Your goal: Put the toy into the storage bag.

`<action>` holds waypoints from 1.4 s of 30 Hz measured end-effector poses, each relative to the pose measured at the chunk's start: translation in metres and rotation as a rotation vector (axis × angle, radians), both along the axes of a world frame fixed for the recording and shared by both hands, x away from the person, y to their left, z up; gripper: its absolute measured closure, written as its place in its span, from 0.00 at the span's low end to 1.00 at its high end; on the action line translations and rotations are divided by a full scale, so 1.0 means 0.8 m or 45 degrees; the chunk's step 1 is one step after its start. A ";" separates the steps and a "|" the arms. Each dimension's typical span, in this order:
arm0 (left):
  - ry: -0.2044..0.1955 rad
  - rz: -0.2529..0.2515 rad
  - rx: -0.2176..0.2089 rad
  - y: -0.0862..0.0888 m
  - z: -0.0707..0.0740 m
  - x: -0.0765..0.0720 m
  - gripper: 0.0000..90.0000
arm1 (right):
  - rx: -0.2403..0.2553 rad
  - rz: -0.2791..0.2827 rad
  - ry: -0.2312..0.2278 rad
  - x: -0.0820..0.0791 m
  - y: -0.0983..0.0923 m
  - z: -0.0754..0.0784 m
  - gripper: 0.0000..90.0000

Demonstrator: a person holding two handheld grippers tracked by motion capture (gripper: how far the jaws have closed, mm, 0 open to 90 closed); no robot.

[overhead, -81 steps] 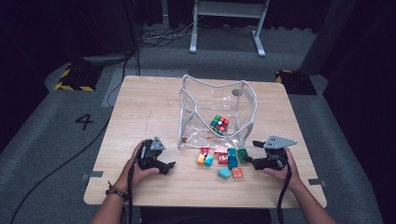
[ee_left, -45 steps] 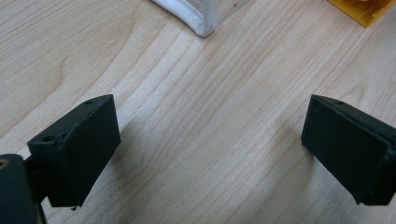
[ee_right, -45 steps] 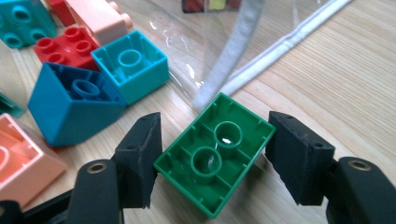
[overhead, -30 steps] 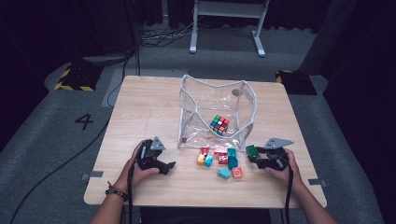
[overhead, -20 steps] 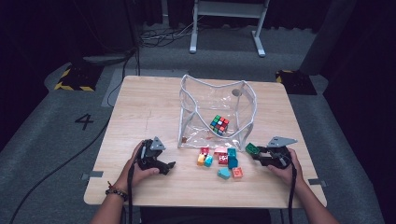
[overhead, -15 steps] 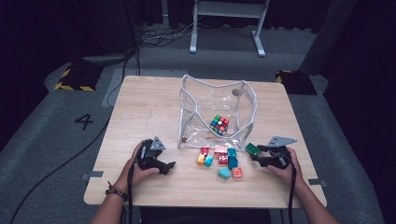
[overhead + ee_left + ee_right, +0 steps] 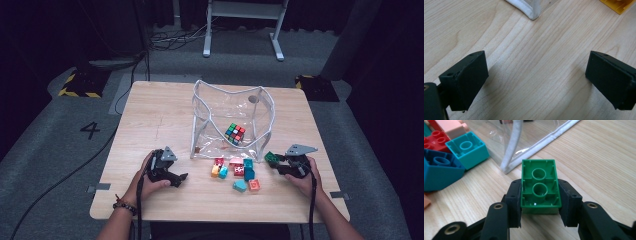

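A green two-stud brick [image 7: 539, 182] lies underside up between my right gripper's [image 7: 540, 202] jaws, and both pads press its long sides. Those jaws have just been closing on it. In the high view the right gripper [image 7: 273, 160] holds the green brick [image 7: 270, 157] low over the table, just right of the clear bag's [image 7: 200, 125] front corner. My left gripper [image 7: 181, 177] rests on the table at the left. Its jaws [image 7: 536, 80] stand wide open over bare wood.
A colour-puzzle cube [image 7: 234, 133] sits inside the clear bag. Several loose bricks [image 7: 239, 170] lie in front of the bag, among them a teal brick [image 7: 466, 150], a blue brick [image 7: 439, 172] and a red brick [image 7: 435, 137]. A yellow brick [image 7: 617, 3] lies ahead of the left gripper.
My right gripper moved left to the green brick by the bag's corner and closed on it. The left hand and gripper have stayed where they were.
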State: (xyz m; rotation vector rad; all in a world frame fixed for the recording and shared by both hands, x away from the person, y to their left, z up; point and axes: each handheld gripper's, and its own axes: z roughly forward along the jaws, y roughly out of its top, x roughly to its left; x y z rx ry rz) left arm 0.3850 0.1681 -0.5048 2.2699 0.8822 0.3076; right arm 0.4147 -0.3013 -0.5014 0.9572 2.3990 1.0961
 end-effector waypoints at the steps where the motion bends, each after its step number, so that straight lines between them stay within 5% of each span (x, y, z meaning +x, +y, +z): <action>1: -0.001 0.005 0.000 0.000 0.000 0.000 0.05 | -0.002 -0.004 -0.003 0.000 -0.001 0.000 0.66; 14: 0.001 -0.001 0.004 0.000 0.000 0.000 0.05 | 0.039 -0.029 -0.055 -0.001 -0.015 0.015 0.66; 22: 0.004 0.007 -0.006 -0.001 -0.001 -0.001 0.05 | 0.092 -0.058 -0.120 -0.001 -0.029 0.041 0.66; 32: 0.009 0.004 0.002 0.000 0.000 -0.001 0.05 | 0.171 -0.102 -0.215 0.010 -0.049 0.094 0.66; 42: 0.010 0.018 -0.001 -0.001 0.000 -0.002 0.05 | 0.160 -0.089 -0.340 0.031 -0.044 0.167 0.66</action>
